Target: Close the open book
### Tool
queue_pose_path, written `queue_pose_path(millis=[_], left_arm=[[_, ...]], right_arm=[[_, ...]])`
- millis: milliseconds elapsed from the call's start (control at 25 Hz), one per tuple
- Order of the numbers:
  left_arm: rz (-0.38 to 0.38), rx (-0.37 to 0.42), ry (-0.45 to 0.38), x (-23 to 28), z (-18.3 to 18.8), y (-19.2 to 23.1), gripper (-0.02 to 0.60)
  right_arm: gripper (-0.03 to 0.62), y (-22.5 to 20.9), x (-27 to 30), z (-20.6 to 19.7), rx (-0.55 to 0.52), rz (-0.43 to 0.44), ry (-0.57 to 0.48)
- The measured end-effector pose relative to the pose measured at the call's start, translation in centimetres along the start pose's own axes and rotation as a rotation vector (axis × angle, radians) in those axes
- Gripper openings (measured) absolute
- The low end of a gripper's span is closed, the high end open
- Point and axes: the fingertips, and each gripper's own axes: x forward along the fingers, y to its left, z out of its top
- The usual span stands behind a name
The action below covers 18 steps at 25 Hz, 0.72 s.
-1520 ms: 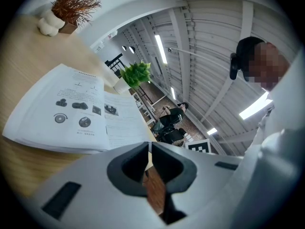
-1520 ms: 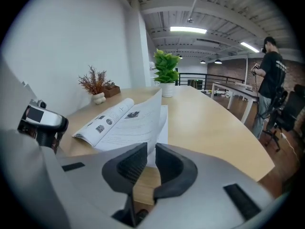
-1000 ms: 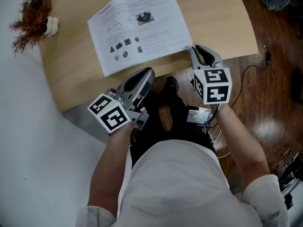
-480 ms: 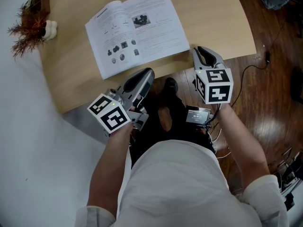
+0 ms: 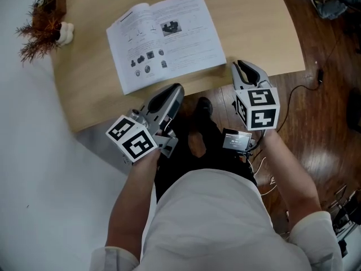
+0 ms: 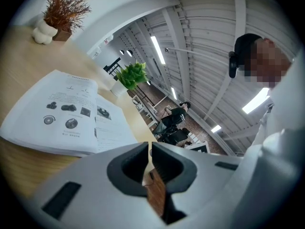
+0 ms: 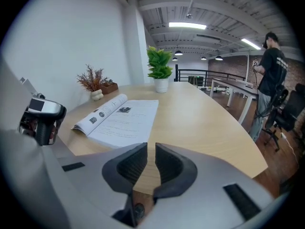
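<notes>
Two gripper views, unlike the head's, show a plant (image 7: 159,63) beyond the book (image 7: 119,118).

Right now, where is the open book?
In the head view, the open book lies flat on the wooden table, by its near edge, just beyond the left gripper, with the dried plant off to its left.

An open-plan, loft-style office. In the right gripper view, strip lights (image 7: 187,26) hang under a bare beamed ceiling (image 7: 214,6) at the top. A brick wall (image 7: 237,63) and black railing (image 7: 205,73) cross the middle. Desks (image 7: 237,86) and office chairs (image 7: 279,120) (a person (image 7: 269,75) stands among them) fill the right edge.
</notes>
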Motion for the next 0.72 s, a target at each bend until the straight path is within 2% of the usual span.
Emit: queue_pose_path(millis=[280,720], left_arm=[[0.015,0.011,-0.026,-1.4,0.5,-0.4,0.000],[0.010,0.068,-0.007,-4.6,2.5,0.0,-0.002]], right_arm=[[0.035,0.5,-1.2,0.7,-0.026,0.009,-0.012],[0.034,3.3,-2.8,2.7,-0.018,0.008,-0.042]])
